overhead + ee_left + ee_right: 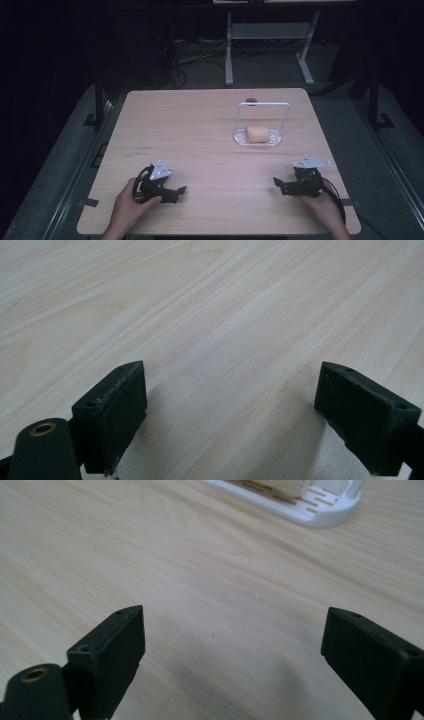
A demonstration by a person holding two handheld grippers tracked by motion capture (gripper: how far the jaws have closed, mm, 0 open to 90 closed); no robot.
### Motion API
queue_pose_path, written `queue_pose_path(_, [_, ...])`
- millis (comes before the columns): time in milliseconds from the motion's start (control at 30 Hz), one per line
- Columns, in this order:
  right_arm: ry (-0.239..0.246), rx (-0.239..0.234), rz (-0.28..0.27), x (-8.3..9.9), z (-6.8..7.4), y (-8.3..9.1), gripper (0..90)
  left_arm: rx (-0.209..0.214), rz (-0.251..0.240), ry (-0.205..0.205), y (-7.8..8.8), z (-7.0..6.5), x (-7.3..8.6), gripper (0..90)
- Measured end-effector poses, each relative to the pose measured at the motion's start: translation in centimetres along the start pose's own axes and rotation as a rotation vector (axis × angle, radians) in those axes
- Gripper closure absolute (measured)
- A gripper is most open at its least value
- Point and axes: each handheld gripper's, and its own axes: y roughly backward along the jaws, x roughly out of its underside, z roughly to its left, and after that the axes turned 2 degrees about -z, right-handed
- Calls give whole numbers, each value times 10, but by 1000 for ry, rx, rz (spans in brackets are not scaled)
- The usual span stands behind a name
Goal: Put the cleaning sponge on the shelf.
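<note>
A tan bread roll [257,134] lies on a white slotted tray [272,142] that carries an upright white wire frame [263,105], on the table's far right half. The tray's edge [320,515] reaches into the top of the right gripper view. My left gripper [181,191] rests low at the near left, held by a hand, jaws wide apart over bare wood [230,405]. At the near right my right gripper [276,183] is held the same way, open, with nothing between its fingers [107,655]. The two grippers point toward each other.
The light wooden table [200,130] has its near edge just behind both hands. Beyond its far edge stand a white metal stand [229,45] and cables on a dark floor. Dark rails run along both sides of the table.
</note>
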Motion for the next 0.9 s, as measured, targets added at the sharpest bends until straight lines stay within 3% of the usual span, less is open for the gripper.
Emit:
queue_pose_path(467, [13, 38, 24, 17, 1, 0, 103, 0, 0, -1, 0, 0, 0, 128])
queue_pose_path(900, [-7, 23, 32, 20, -1, -2, 96, 1, 1, -2, 0, 0, 0, 129])
